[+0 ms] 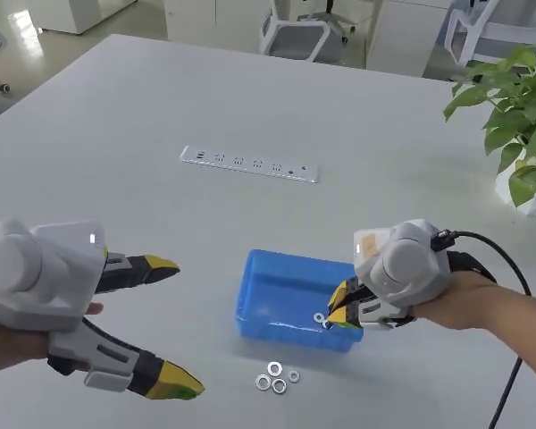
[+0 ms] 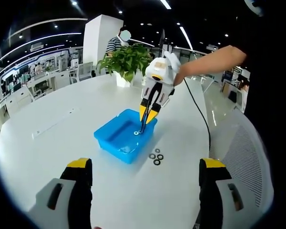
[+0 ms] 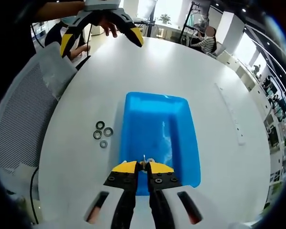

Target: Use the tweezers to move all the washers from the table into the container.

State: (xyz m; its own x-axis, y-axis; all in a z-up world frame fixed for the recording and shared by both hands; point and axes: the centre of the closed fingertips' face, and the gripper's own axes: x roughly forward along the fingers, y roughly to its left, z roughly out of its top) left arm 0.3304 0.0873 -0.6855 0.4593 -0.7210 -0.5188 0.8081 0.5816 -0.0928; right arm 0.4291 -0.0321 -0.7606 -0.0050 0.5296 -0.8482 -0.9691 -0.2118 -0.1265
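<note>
A blue container (image 1: 286, 264) (image 2: 110, 135) (image 3: 157, 98) sits on the white table. My right gripper (image 1: 341, 308) (image 3: 143, 168) is shut on thin tweezers (image 2: 143, 124) (image 3: 144, 158). Their tip holds one washer (image 1: 320, 317) (image 2: 136, 133) (image 3: 151, 160) just over the container's near edge. Several more washers (image 1: 276, 377) (image 2: 156, 156) (image 3: 102, 133) lie in a small cluster on the table beside the container. My left gripper (image 1: 171, 326) (image 2: 146, 164) stands open and empty, off to the left of the container.
A white power strip (image 1: 248, 164) lies farther back on the table. A potted plant (image 1: 516, 98) stands at the right edge. A cable (image 1: 518, 357) trails from the right gripper. A mesh chair (image 3: 19, 124) stands by the table.
</note>
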